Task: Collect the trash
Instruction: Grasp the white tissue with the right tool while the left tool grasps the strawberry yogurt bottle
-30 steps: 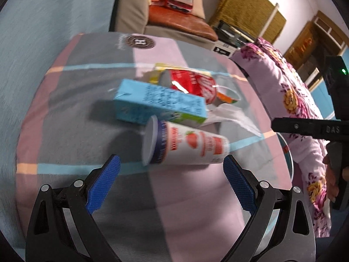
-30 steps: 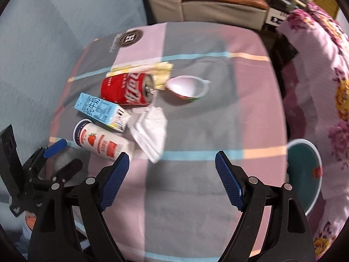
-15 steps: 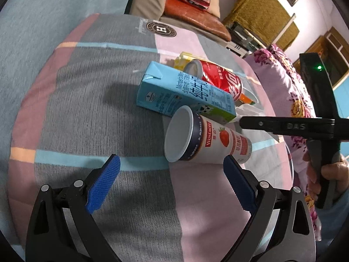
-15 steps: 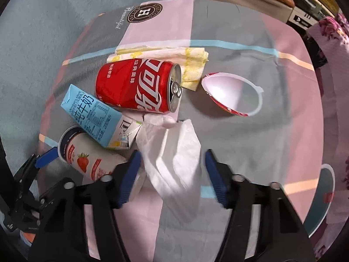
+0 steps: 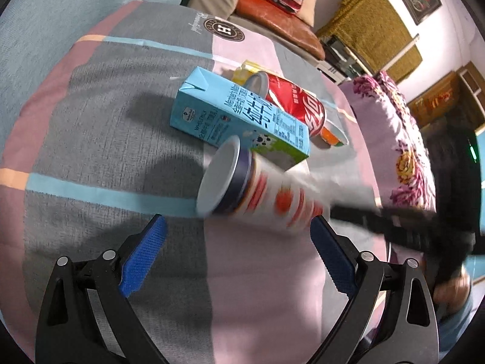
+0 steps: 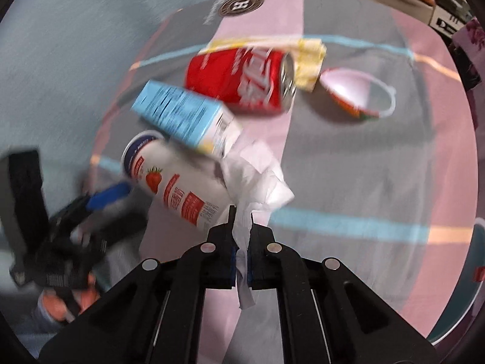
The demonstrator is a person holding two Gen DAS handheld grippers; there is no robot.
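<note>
Trash lies in a cluster on the patchwork cloth [image 6: 348, 182]: a red soda can [image 6: 242, 82], a blue milk carton [image 6: 185, 115], a strawberry yoghurt cup [image 6: 178, 185] on its side, a crumpled white tissue [image 6: 257, 176], a yellow napkin [image 6: 306, 57] and a torn white cup [image 6: 357, 91]. My right gripper [image 6: 241, 221] is shut on the lower end of the tissue. My left gripper [image 5: 239, 242] stands open just short of the yoghurt cup [image 5: 257, 191], which is beside the carton [image 5: 239, 118] and the can [image 5: 297, 103]. Nothing is between its pads.
A teal bin [image 6: 466, 288] stands off the cloth's right edge. A sofa [image 5: 272, 21] with cushions and a red box lies beyond the far edge. A flowered pink blanket [image 5: 403, 139] runs along the right side.
My right gripper came down over the tissue and its jaws went from wide open to shut on it. The left gripper rolled a little and stayed open near the yoghurt cup.
</note>
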